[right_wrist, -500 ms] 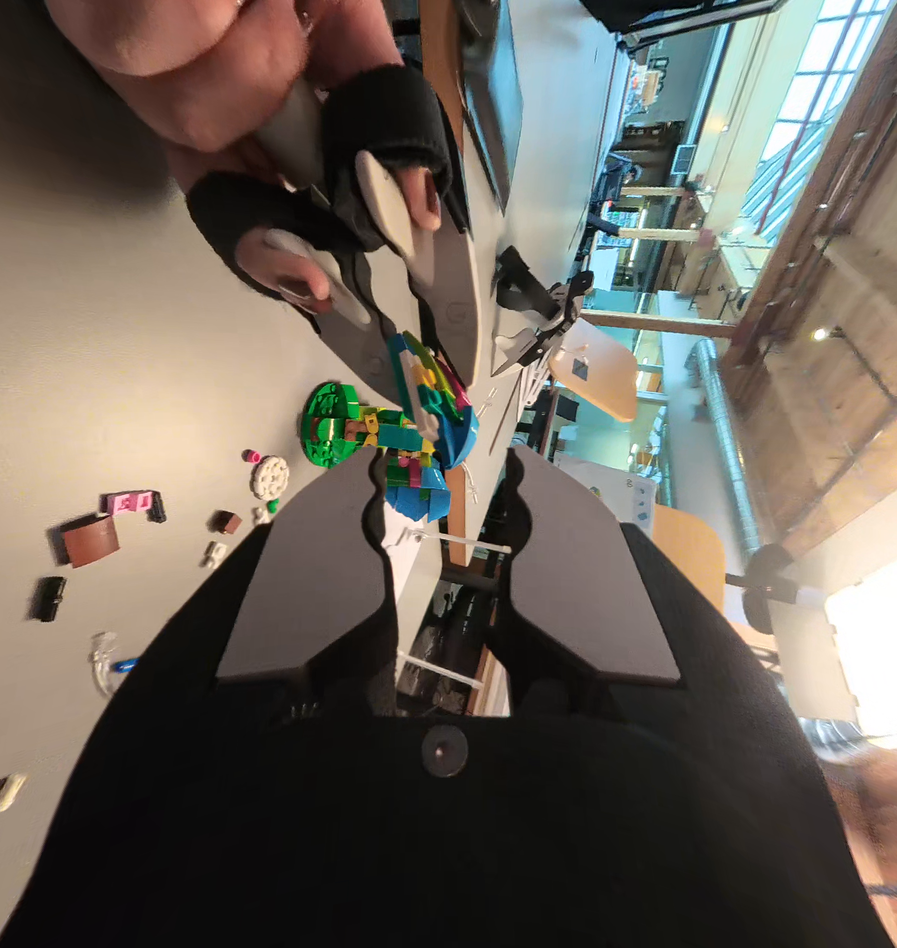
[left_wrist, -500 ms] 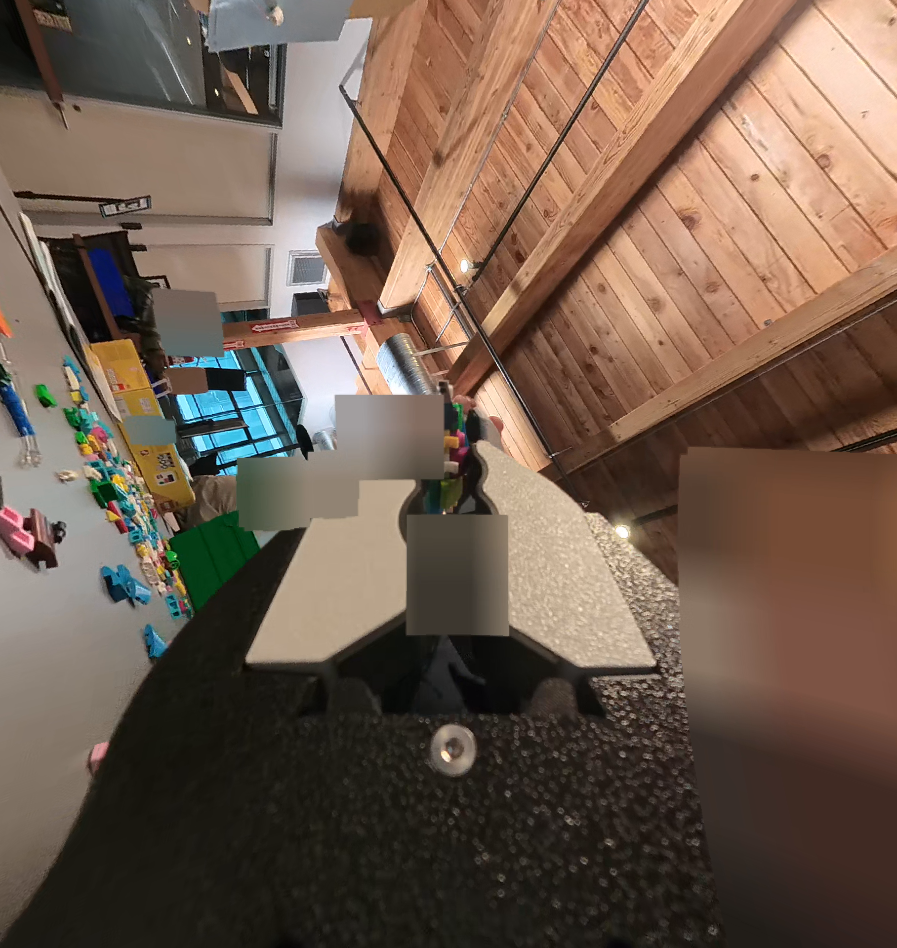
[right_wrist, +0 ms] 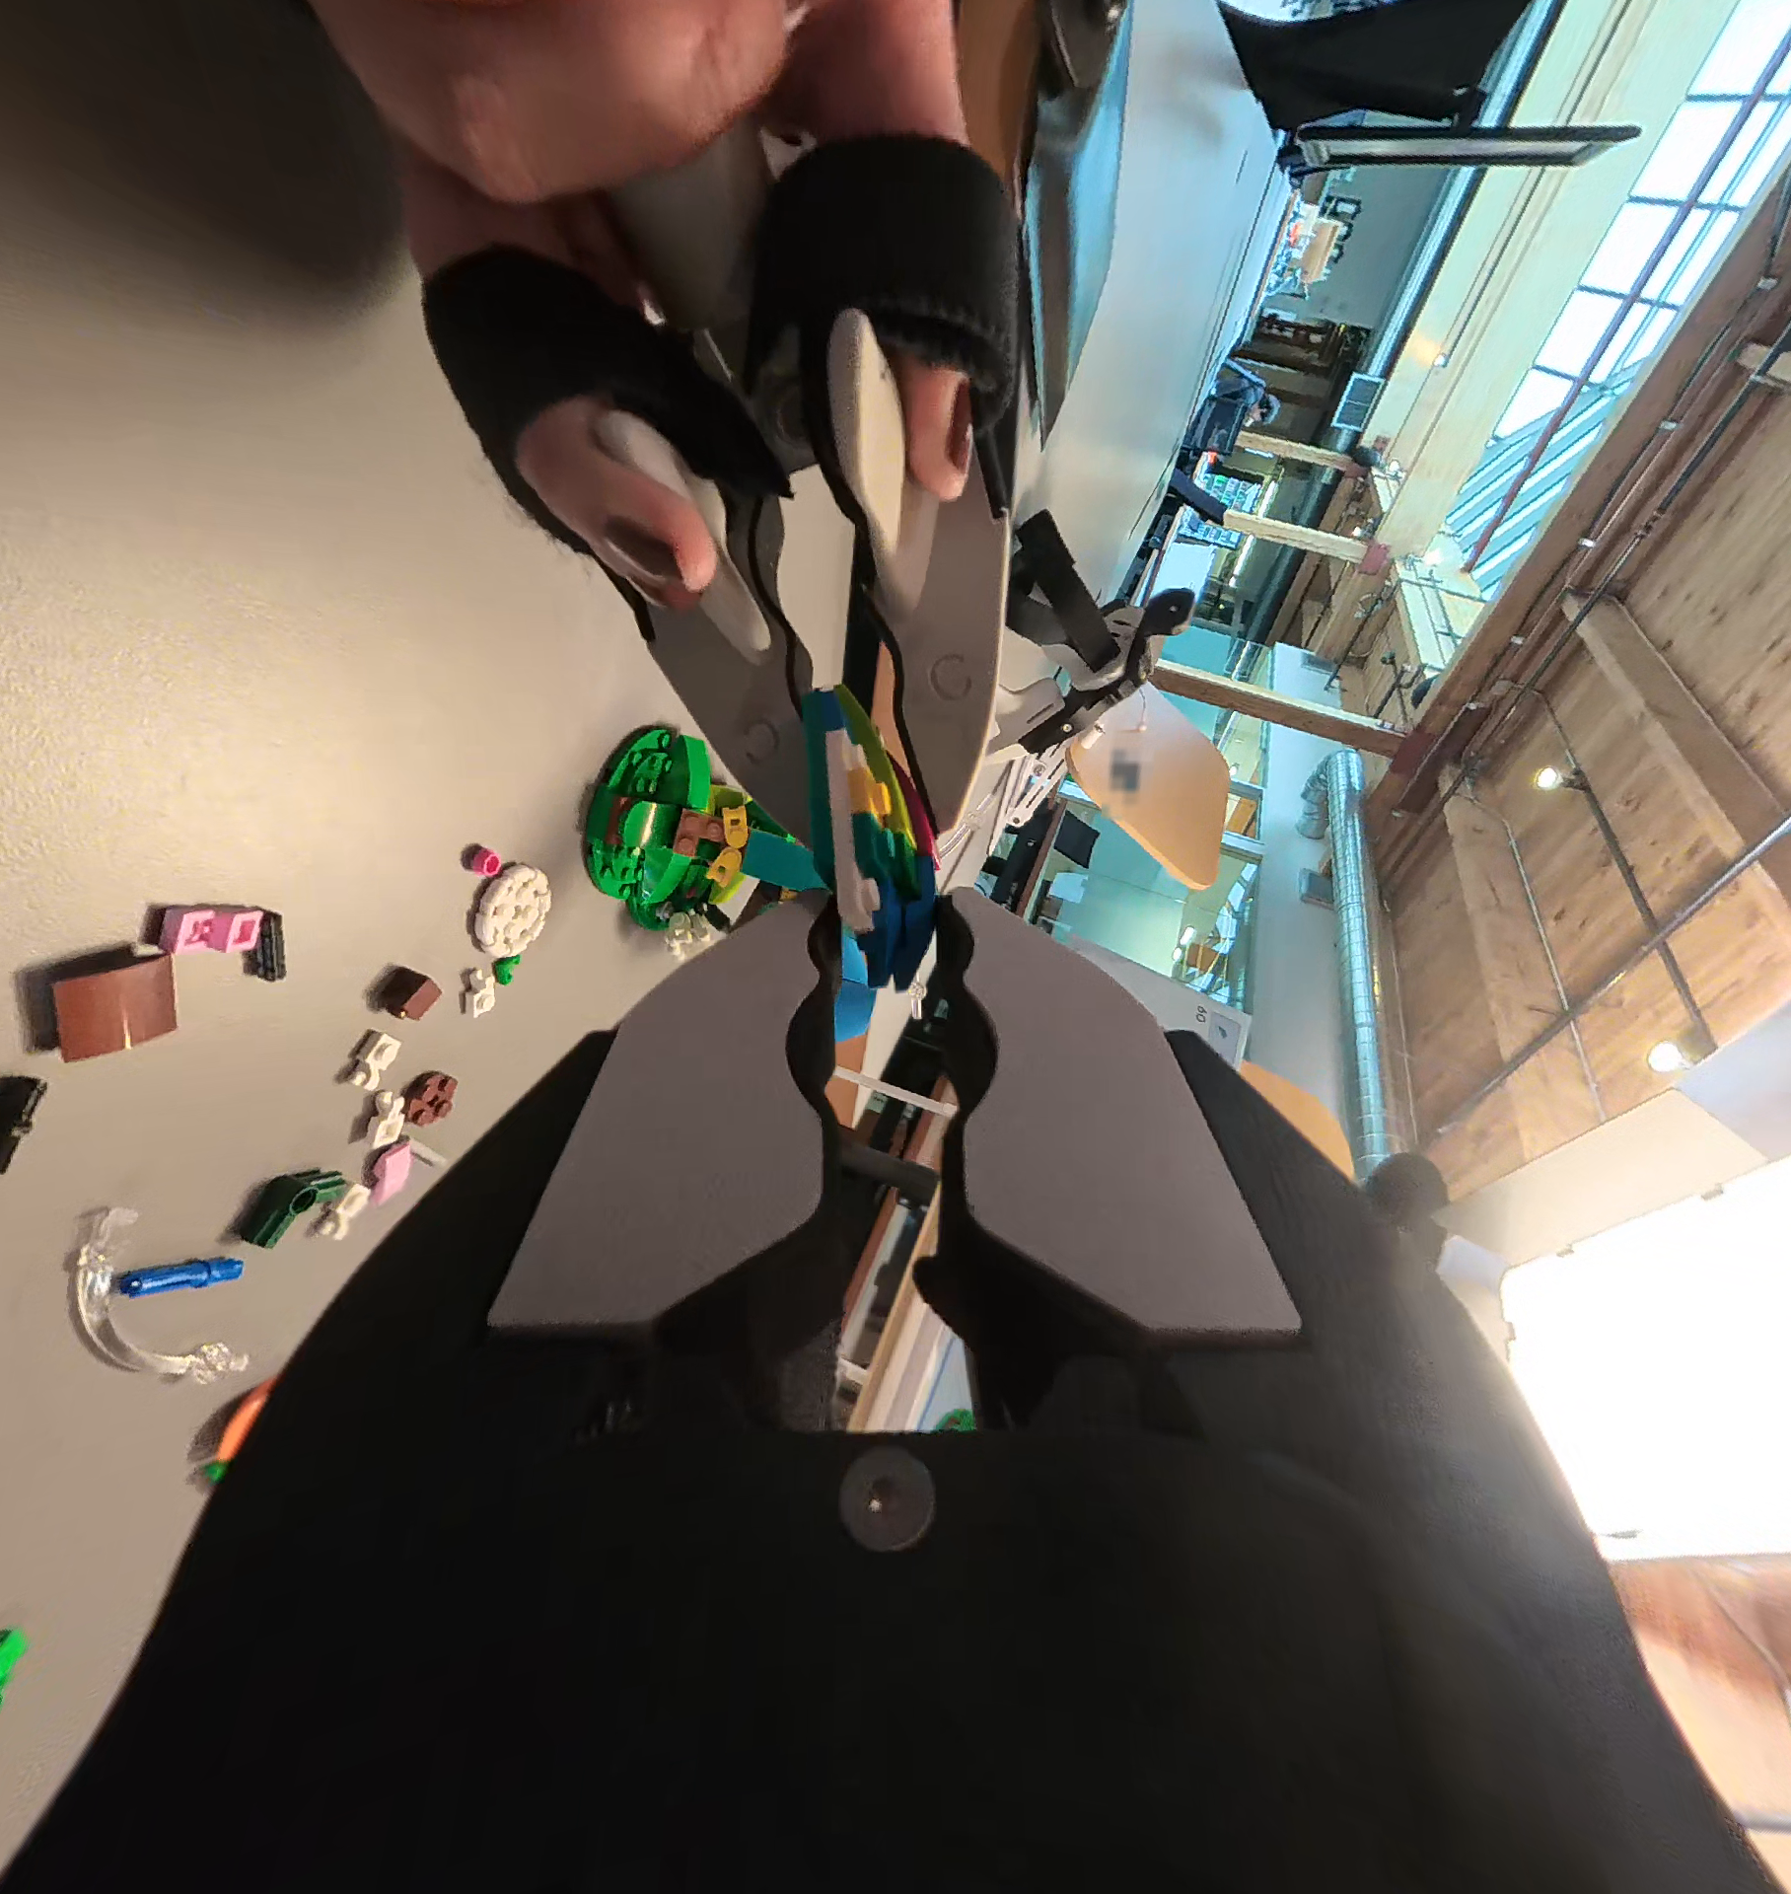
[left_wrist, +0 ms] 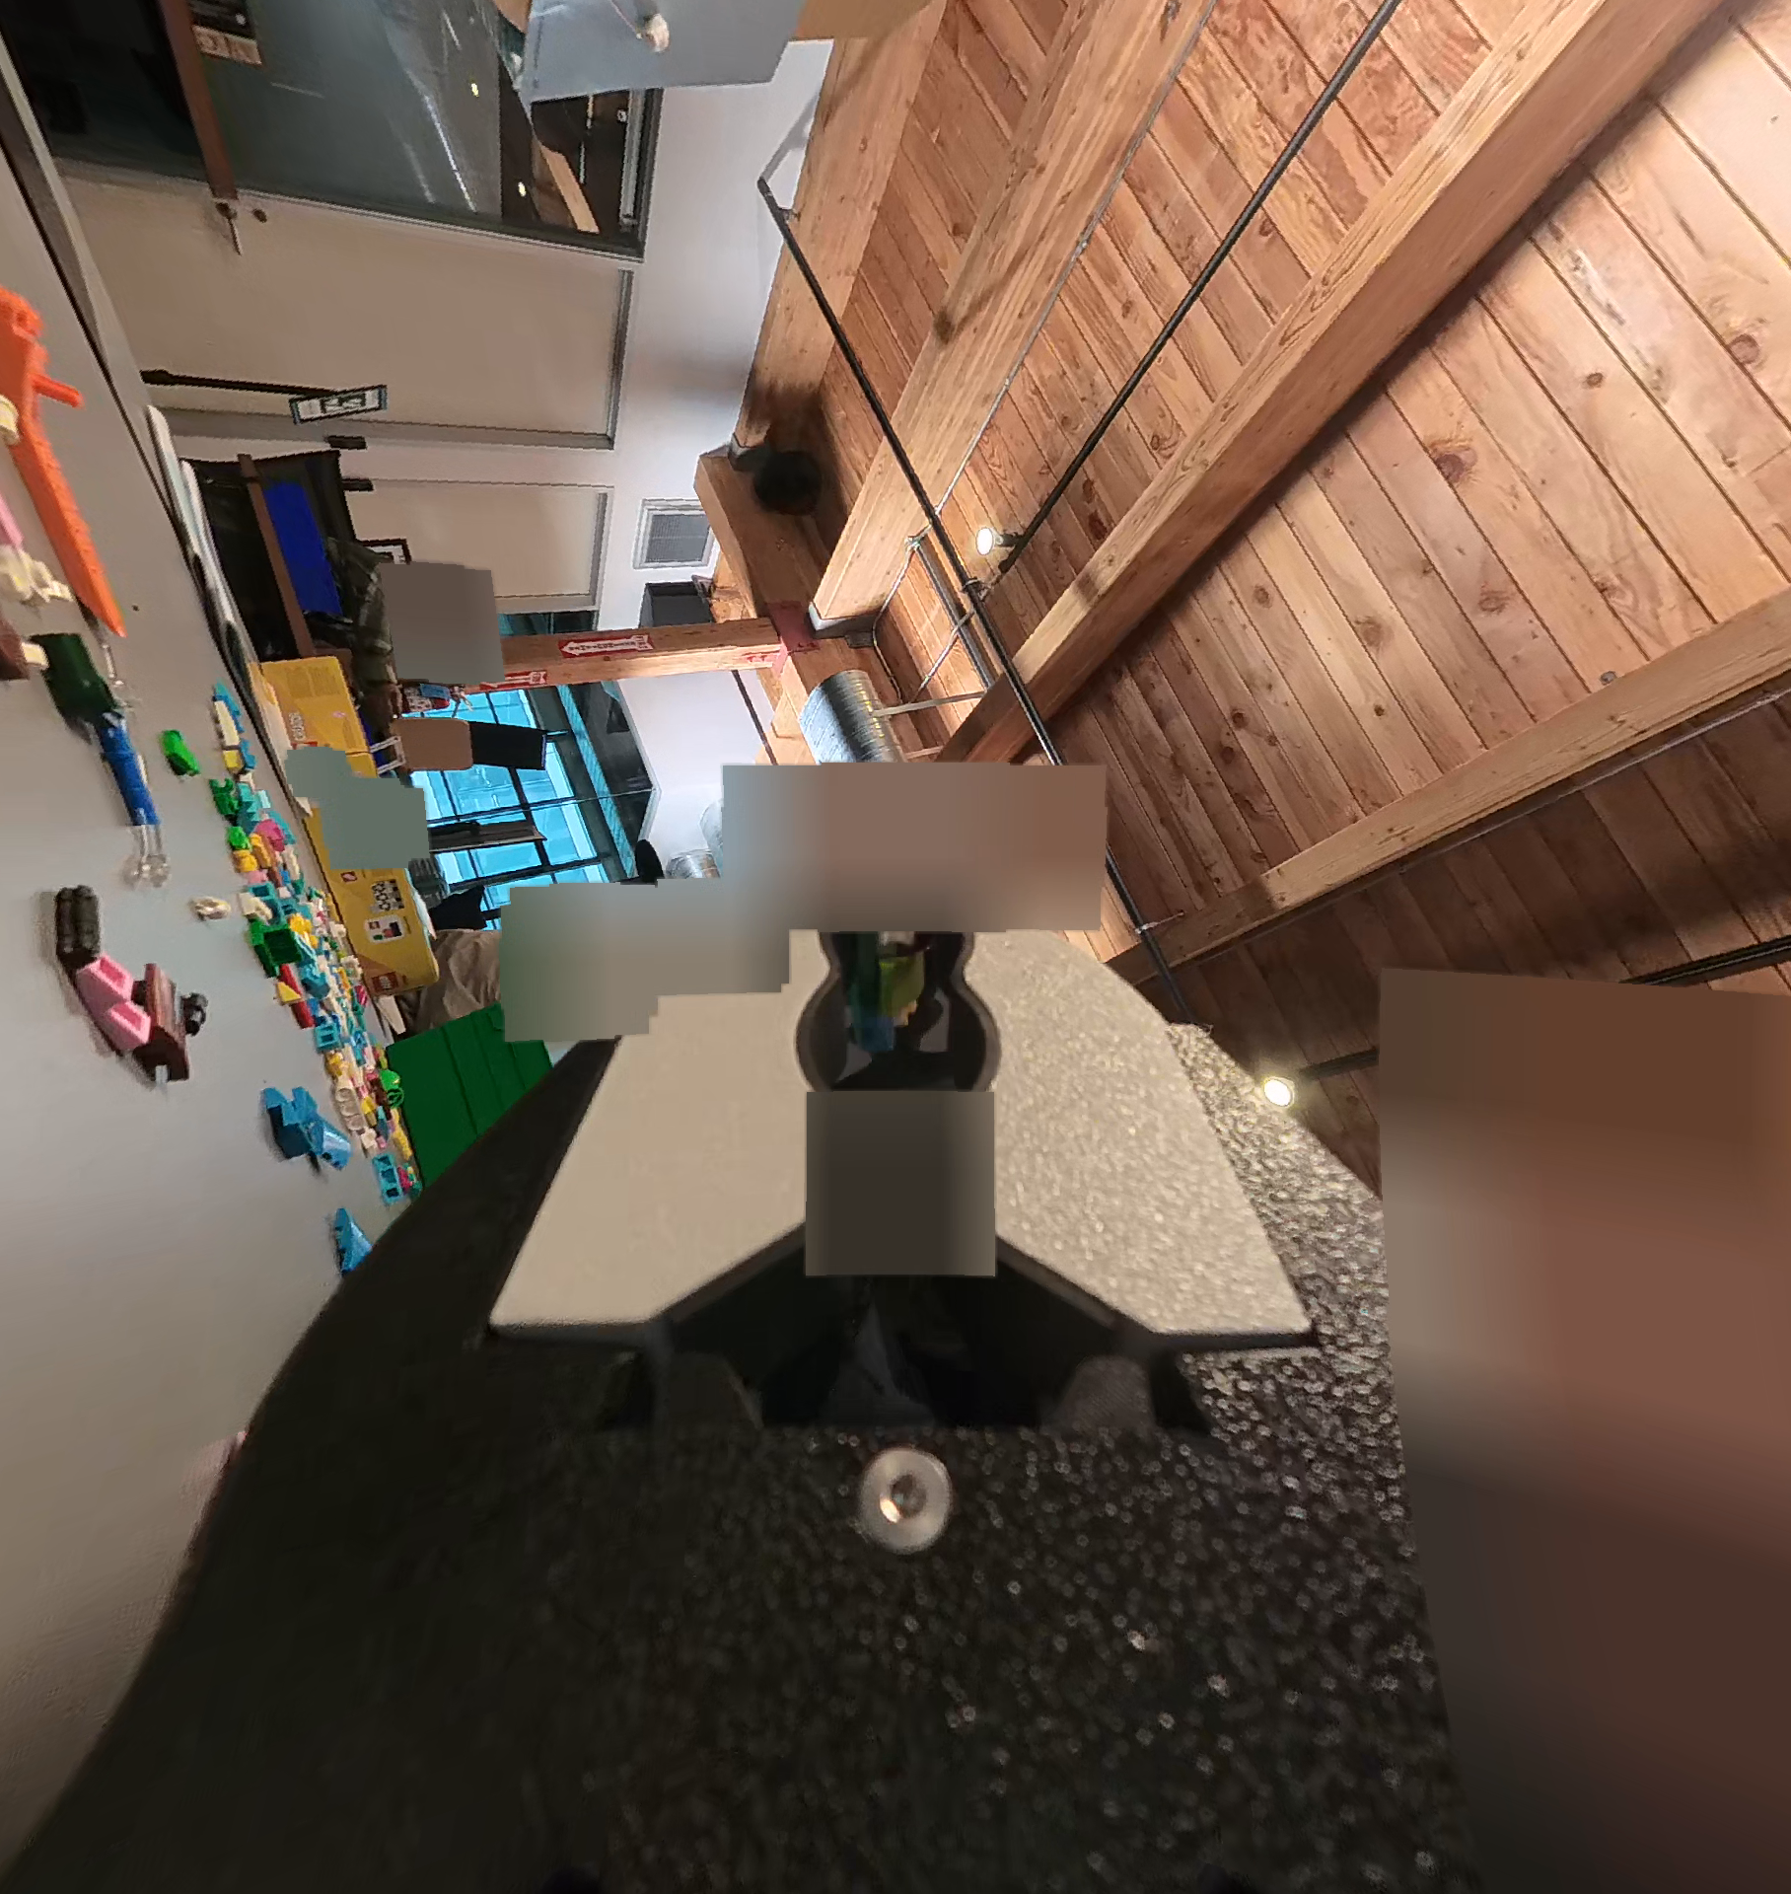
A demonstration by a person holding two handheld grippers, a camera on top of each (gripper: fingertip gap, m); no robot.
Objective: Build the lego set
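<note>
A small colourful lego model [right_wrist: 856,820], with teal, yellow, white and blue parts, is held in the air over the grey table [right_wrist: 205,615]. My left gripper [right_wrist: 850,810] comes down from above in a person's hand and is shut on the model's upper part. In the left wrist view the left gripper [left_wrist: 886,963] shows a bit of the model [left_wrist: 897,989] between its tips, and blur patches hide the rest. My right gripper [right_wrist: 886,917] is closed in on the model's blue lower end from below.
A green round assembly [right_wrist: 645,810] lies just left of the model; I cannot tell whether it is joined. Loose pieces lie on the table: a brown plate [right_wrist: 113,1010], a white round piece [right_wrist: 510,904], a blue pin [right_wrist: 179,1276]. An orange tool [left_wrist: 36,451], a brick pile [left_wrist: 297,963] and a yellow box [left_wrist: 359,820] lie farther off.
My right gripper has moved up to the model and its jaws have narrowed from wide open onto the blue end. The left gripper still holds the model.
</note>
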